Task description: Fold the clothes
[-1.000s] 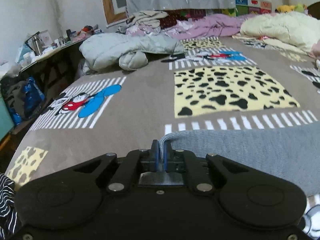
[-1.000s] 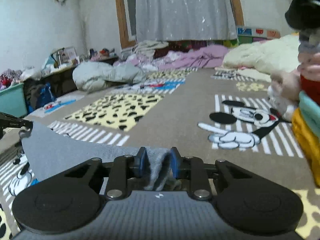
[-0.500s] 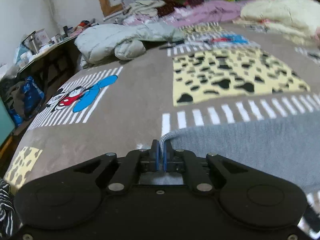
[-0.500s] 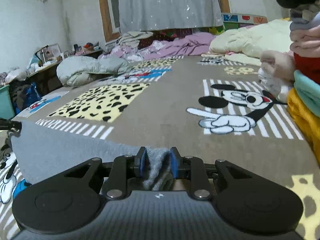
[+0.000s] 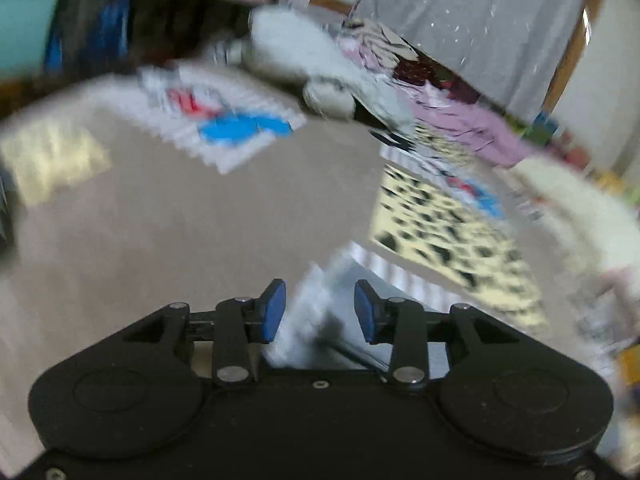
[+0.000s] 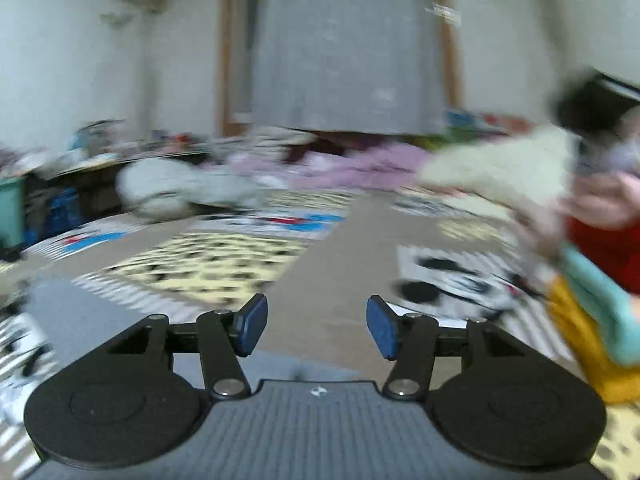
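Observation:
A grey knit garment lies on the patterned bedspread. My left gripper is open, with the garment's corner blurred between and below its blue pads. My right gripper is open and empty, above the bedspread. The grey garment lies at the lower left of the right wrist view and runs under the gripper body. Both views are motion-blurred.
A stack of folded clothes, yellow, teal and red, stands at the right. A pale grey jacket and purple bedding lie further up the bed. A cream duvet is at the far right. A cluttered desk stands left.
Both grippers opened and let go of the grey garment, which now rests on the bed. The left gripper swung and tilted, and the right gripper lifted.

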A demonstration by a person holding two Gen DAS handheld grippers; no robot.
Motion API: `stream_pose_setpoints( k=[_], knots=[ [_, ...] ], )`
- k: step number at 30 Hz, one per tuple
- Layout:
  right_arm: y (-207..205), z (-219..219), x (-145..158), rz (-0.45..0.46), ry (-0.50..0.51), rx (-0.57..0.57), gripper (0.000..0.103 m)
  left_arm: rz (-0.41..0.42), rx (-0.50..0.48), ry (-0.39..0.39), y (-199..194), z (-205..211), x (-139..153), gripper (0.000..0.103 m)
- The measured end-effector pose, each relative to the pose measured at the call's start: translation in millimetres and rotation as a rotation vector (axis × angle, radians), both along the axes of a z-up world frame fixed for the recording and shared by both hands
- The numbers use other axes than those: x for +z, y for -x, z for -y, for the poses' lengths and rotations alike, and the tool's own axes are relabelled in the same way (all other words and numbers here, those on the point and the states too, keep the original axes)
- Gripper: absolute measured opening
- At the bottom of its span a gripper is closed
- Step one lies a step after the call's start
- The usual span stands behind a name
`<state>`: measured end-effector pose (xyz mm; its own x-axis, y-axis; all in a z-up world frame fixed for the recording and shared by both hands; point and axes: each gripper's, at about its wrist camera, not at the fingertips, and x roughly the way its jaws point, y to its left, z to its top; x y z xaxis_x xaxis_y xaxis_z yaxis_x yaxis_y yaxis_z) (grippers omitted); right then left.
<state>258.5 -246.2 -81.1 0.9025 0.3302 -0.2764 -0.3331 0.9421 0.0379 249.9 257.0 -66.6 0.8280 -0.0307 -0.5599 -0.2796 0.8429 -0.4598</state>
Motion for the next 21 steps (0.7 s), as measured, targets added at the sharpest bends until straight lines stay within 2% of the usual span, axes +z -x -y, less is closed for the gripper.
stream_pose_setpoints(
  k=[2, 3, 7, 10, 11, 12, 13, 14, 18, 21],
  knots=[
    [0.0, -25.4, -5.3, -0.034, 0.021, 0.08, 0.054, -0.007, -0.019, 0.109, 3.1, 1.1, -7.4, 0.035],
    [-2.5, -36.0, -8.5, -0.06, 0.032, 0.114, 0.053, -0.015, -0.023, 0.13, 2.0, 4.9, -9.7, 0.035],
    [-4.5, -66.9, -19.3, -0.116, 0.088, 0.208, 0.053, -0.033, 0.008, 0.159, -5.8, 14.1, -18.4, 0.035],
    [-5.9, -71.6, -21.8, -0.141, 0.096, 0.225, 0.053, -0.03, 0.042, 0.197, -11.3, 13.6, -26.0, 0.035],
    [-7.0, -71.7, -21.9, -0.151, 0.097, 0.221, 0.053, -0.019, 0.047, 0.207, -12.7, 13.6, -27.7, 0.031],
    [-9.6, -68.1, -22.9, -0.161, 0.082, 0.211, 0.053, -0.009, 0.051, 0.212, -13.1, 13.9, -29.3, 0.025],
    [-12.3, -64.6, -23.8, -0.171, 0.066, 0.2, 0.053, -0.006, 0.053, 0.203, -13.2, 15.0, -29.7, 0.009],
    [-14.7, -61.2, -24.5, -0.179, 0.05, 0.19, 0.053, 0.001, 0.05, 0.184, -13.0, 16.7, -29.0, 0.006],
    [-19.1, -51.3, -25.9, -0.201, 0.002, 0.161, 0.054, 0.062, 0.067, 0.133, 1.6, 17.4, -14.7, 0.006],
    [-23.4, -50.1, -29.5, -0.232, 0.012, 0.158, 0.054, 0.014, 0.062, 0.11, -2.5, 16.4, -30.4, 0.006]
  ],
)
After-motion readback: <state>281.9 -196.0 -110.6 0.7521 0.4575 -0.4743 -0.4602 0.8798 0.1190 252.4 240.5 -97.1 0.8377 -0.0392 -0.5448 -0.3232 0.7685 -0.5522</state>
